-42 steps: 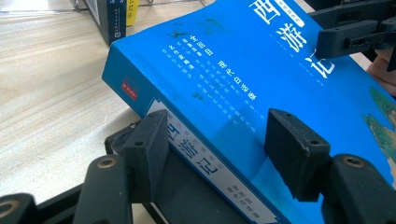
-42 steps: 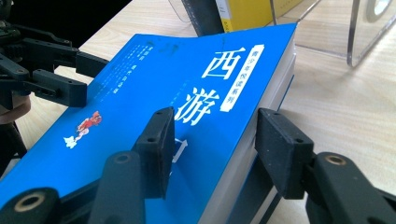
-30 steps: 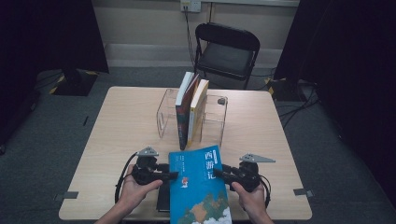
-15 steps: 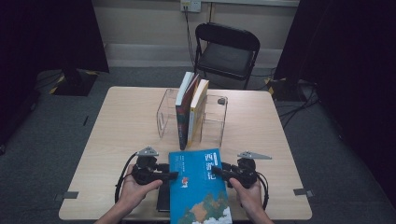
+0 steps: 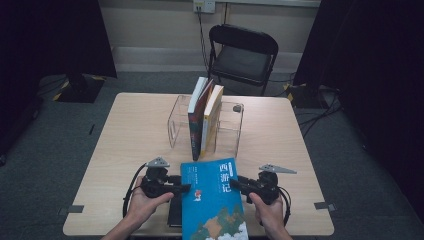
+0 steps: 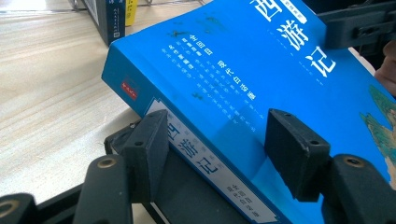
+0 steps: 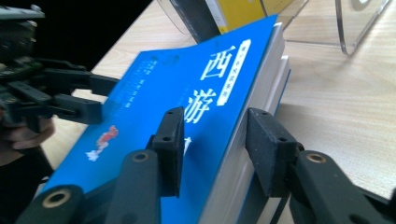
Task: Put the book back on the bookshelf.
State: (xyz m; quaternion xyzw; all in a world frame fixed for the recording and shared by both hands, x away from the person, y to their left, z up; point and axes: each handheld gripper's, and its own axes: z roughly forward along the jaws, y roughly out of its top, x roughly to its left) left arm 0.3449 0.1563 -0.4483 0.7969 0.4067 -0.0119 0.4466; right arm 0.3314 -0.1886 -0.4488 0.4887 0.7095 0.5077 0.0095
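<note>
The counter (image 5: pixel 125 145) is the biggest thing here, a pale wooden top, and everything else is placed from the clear rack (image 5: pixel 176 120) standing at its middle. A black chair (image 5: pixel 243 55) sits beyond the rack, off the counter's far edge. Three books (image 5: pixel 204 120) stand upright in the rack, spines toward the person, leaning a little to one side, with bare room to their right; that gap looks like the reason the next book is being lifted.

The blue book (image 5: pixel 212 200) lies just on the near side of the rack, cover up, its near end over the counter's edge by the person. In the left claw view its spine edge is raised off something dark beneath it, so it sits tilted.

The left claw (image 6: pixel 215 140) is about half open, one jaw under the spine and one over the cover, clamped on the blue book's left edge to steady it. The right claw (image 7: pixel 212 149) has just been closing, and its jaws straddle the page edge on the opposite side, one on the cover and one beside the pages; whether both pads press I cannot tell. A grip from both sides would let the heavy book be turned upright without slipping
</note>
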